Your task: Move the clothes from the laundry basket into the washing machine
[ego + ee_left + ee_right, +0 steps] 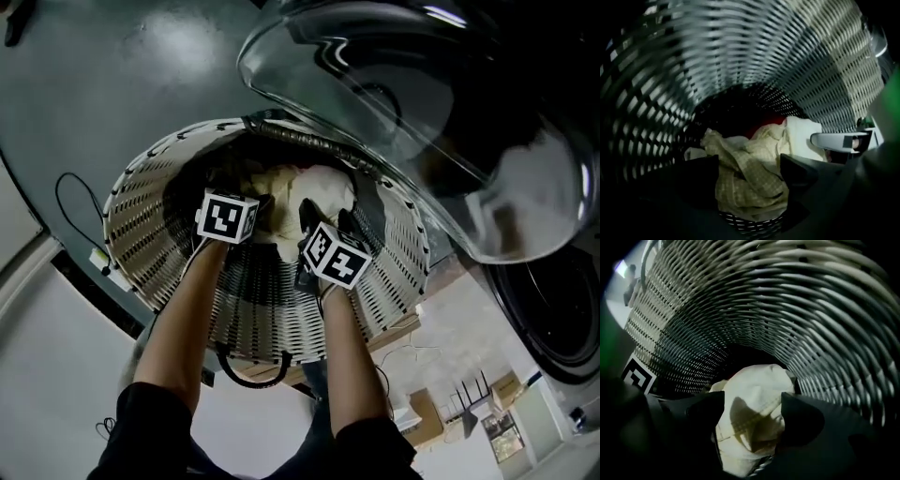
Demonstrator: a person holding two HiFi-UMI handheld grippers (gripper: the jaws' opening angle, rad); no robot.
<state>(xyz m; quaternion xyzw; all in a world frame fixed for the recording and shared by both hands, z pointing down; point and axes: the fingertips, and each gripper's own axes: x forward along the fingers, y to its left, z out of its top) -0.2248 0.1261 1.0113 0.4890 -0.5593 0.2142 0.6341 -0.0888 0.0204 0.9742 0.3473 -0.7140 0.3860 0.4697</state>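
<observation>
Clothes (314, 192) lie heaped at the bottom of the woven laundry basket (150, 216), which stands just beside the washing machine (553, 319) with its glass door (394, 84) swung open; both grippers reach down into the basket; the left gripper (749, 176) has its jaws spread wide and released, a cream checked cloth (740, 157) showing between them; the right gripper (752, 416) likewise holds its jaws apart over a pale crumpled cloth (757, 385); a red garment (764, 126) peeks out behind the checked one.
</observation>
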